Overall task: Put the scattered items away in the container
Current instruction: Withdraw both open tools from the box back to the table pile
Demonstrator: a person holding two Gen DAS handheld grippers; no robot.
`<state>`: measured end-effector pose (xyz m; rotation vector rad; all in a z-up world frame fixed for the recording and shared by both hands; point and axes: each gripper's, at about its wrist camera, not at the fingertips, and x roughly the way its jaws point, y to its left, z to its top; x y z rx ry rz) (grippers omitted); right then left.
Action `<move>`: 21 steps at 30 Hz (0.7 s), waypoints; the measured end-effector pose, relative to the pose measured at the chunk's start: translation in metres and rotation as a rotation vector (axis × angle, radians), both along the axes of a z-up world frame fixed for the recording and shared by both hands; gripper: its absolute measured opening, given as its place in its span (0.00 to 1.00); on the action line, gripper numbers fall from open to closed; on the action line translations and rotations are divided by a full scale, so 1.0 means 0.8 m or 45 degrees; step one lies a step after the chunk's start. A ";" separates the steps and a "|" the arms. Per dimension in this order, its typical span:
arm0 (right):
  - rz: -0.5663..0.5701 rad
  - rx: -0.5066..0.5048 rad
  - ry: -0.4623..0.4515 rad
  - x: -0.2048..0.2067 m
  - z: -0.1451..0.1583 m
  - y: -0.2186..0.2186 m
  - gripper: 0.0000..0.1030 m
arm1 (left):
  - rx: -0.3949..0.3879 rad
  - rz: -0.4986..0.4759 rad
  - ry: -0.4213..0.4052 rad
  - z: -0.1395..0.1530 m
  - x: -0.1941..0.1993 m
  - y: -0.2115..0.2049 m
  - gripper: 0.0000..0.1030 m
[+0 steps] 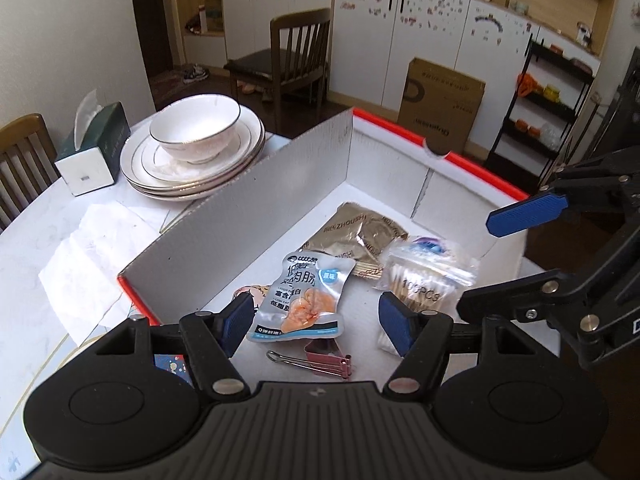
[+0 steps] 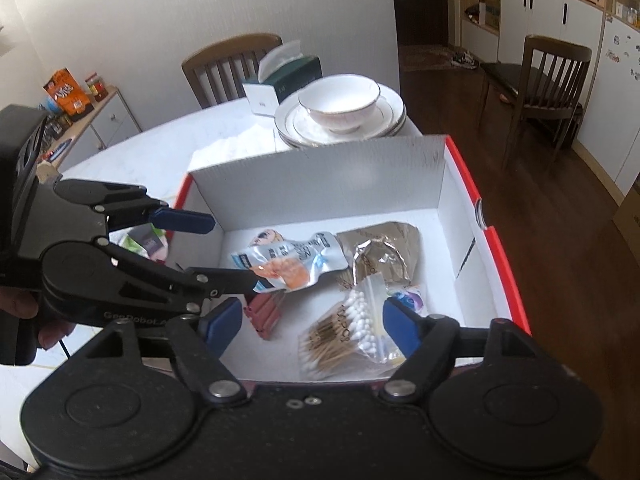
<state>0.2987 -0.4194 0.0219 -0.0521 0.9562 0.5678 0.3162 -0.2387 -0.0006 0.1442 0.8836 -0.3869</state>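
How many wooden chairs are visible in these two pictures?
2. One chair stands at the table's far side, behind the tissue box. The other chair stands apart on the wooden floor, near the white cabinets. Others may be hidden.

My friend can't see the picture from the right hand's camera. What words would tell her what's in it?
A white cardboard box with red edges sits on a table, holding a snack packet, a bag of cotton swabs, a brown foil pouch and a pink clip. The right tool is open above it, the left tool beside it.
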 end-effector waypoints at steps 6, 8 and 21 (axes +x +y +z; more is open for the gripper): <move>-0.020 0.012 -0.068 -0.018 0.013 0.009 0.83 | -0.048 0.007 -0.055 0.019 -0.026 0.014 0.66; -0.027 0.013 -0.083 -0.024 0.016 0.013 0.84 | -0.060 0.009 -0.072 0.023 -0.035 0.021 0.71; -0.064 -0.012 -0.165 -0.065 0.032 0.057 0.90 | -0.124 0.043 -0.137 0.041 -0.094 0.077 0.79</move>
